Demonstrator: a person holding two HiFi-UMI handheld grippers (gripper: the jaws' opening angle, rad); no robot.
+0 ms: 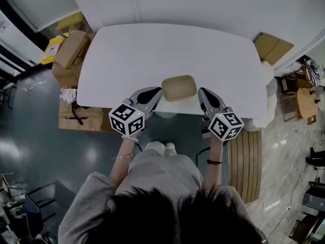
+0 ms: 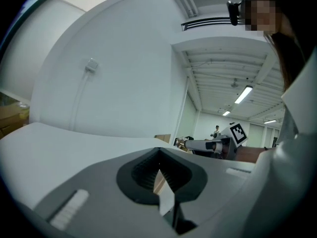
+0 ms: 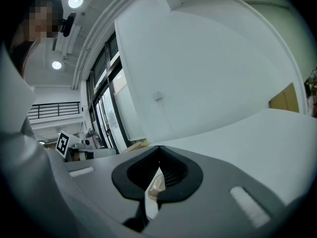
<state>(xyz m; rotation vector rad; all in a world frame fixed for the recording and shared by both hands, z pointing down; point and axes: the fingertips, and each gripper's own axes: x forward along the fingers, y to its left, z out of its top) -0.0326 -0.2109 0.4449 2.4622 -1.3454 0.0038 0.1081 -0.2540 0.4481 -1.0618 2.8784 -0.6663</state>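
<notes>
A tan tray (image 1: 179, 87), shallow and rounded at the corners, sat at the near edge of the white tabletop (image 1: 152, 50), directly in front of the person and held from both short ends. It looked light and thin-walled, probably of pressed paper, so it would likely flex or crease under a hard squeeze. The raised rim at each end appeared the soundest place to take hold, with even pressure on both sides to keep it level. The left gripper (image 1: 156, 92) had its jaws clenched on the tray's left rim, and the left gripper view showed a thin tan sliver of the tan tray (image 2: 159, 182) pinched where the jaws met. The right gripper (image 1: 202, 93) mirrored it, jaws closed on the right rim, with a slightly crinkled strip of the tan tray (image 3: 155, 187) nipped between them. Both tools angled inward toward each other, their marker cubes (image 1: 127, 119) toward the person, forearms reaching forward from the body with the wrists low, just short of the tabletop edge. Cardboard boxes (image 1: 71, 52) stood on the floor to the left of the tabletop, and a slatted wooden bench (image 1: 246, 161) lay to the right
</notes>
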